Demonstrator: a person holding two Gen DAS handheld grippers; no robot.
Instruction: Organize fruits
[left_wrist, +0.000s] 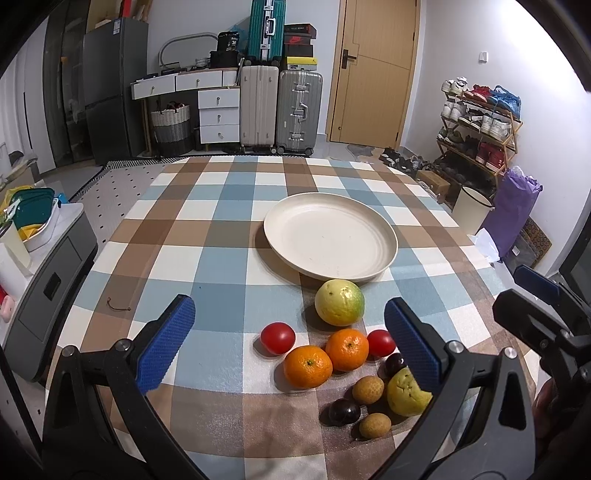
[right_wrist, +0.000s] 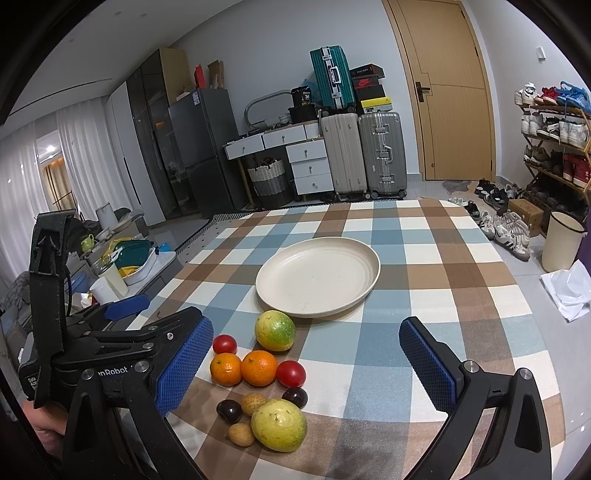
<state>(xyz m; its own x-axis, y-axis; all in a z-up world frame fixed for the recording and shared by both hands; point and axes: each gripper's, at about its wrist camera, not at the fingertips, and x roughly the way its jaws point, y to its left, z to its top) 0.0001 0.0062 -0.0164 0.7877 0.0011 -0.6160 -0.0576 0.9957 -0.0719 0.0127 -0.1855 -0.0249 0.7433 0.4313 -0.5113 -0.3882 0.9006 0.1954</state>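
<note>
Left wrist view: the left gripper (left_wrist: 291, 343) hangs with its blue pads spread apart, holding nothing, above the fruits (left_wrist: 343, 354) bunched near the table's (left_wrist: 184, 229) near edge; its right pad hides part of the nearer guava (left_wrist: 404, 395); the cream plate (left_wrist: 330, 236) sits bare toward the middle; a brown cord (left_wrist: 118, 305) lies near the left edge.

Right wrist view: the right gripper (right_wrist: 306, 365) gapes wide, gripping nothing; both guavas (right_wrist: 275, 330) show whole; suitcases (right_wrist: 360, 155) stand beyond the far edge.
</note>
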